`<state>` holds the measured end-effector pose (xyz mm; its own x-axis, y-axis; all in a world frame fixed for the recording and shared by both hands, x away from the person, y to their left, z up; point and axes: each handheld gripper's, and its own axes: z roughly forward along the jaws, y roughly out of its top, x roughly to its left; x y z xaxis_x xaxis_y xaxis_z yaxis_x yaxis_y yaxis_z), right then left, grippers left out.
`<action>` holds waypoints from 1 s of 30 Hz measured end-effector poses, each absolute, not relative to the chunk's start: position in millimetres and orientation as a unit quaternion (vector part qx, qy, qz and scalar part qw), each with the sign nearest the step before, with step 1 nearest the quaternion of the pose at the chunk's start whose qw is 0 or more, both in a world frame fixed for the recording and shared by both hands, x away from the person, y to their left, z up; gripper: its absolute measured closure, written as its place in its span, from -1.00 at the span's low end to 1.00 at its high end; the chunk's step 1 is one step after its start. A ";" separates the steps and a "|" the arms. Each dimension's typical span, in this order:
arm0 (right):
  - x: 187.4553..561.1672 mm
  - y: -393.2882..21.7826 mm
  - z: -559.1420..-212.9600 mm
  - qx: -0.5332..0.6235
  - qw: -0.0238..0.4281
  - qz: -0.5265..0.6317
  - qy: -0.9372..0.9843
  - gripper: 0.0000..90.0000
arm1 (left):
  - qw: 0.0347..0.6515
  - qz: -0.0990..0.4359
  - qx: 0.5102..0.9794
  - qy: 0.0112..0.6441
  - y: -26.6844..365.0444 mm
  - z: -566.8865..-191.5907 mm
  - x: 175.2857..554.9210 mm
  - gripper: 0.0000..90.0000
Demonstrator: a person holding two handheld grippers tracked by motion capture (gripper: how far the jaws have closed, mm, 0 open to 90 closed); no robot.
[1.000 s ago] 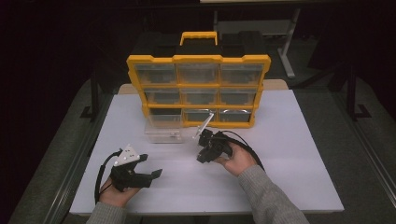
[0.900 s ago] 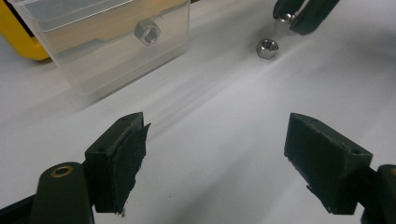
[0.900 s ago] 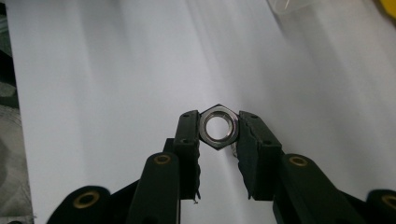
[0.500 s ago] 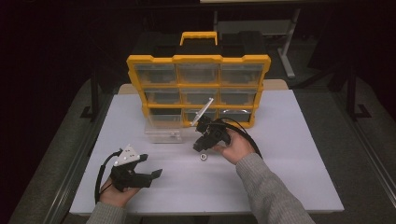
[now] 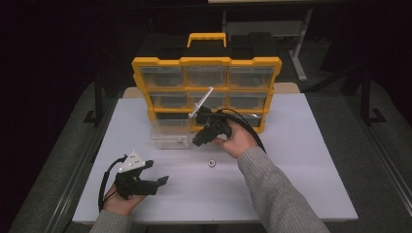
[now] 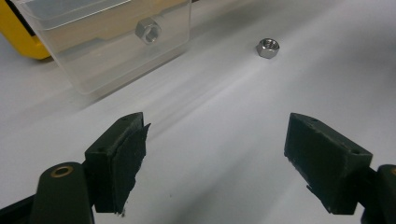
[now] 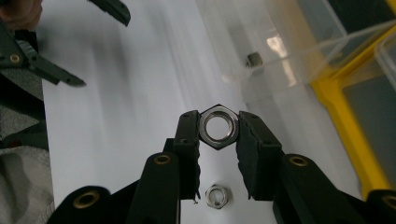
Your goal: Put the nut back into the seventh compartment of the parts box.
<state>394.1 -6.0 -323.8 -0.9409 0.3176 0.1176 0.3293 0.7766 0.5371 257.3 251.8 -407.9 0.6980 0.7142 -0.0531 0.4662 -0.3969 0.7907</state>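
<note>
- right gripper (image 7: 219,127) fingers are clamped on a hex nut (image 7: 218,127), pressing two opposite flats, with its bore facing the camera riding on that gripper.
- clear drawer (image 5: 170,133), pulled out of the yellow organizer (image 5: 206,68) and sitting on the table, is the landmark; the held nut hangs just to the right of its open top and above the table, so the likely move is a short carry leftward and over the near wall.
- one nut (image 6: 148,32) lies inside the drawer already.
- a loose nut (image 5: 211,163) rests flat on the white table (image 5: 291,160), in front of the drawer and to its right, nearer the right hand than the left.
- left gripper (image 5: 145,179) rests well in front of the drawer, its jaws spread wide and empty.
- room looks ample: bare table in front of the drawer; the organizer's face crowds only its far side.
</note>
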 end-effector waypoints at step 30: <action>431.9 69.2 -296.2 -0.163 -0.010 -0.266 -0.950 0.54 | 0.420 0.153 0.822 0.353 251.9 -406.9 257.7 -0.55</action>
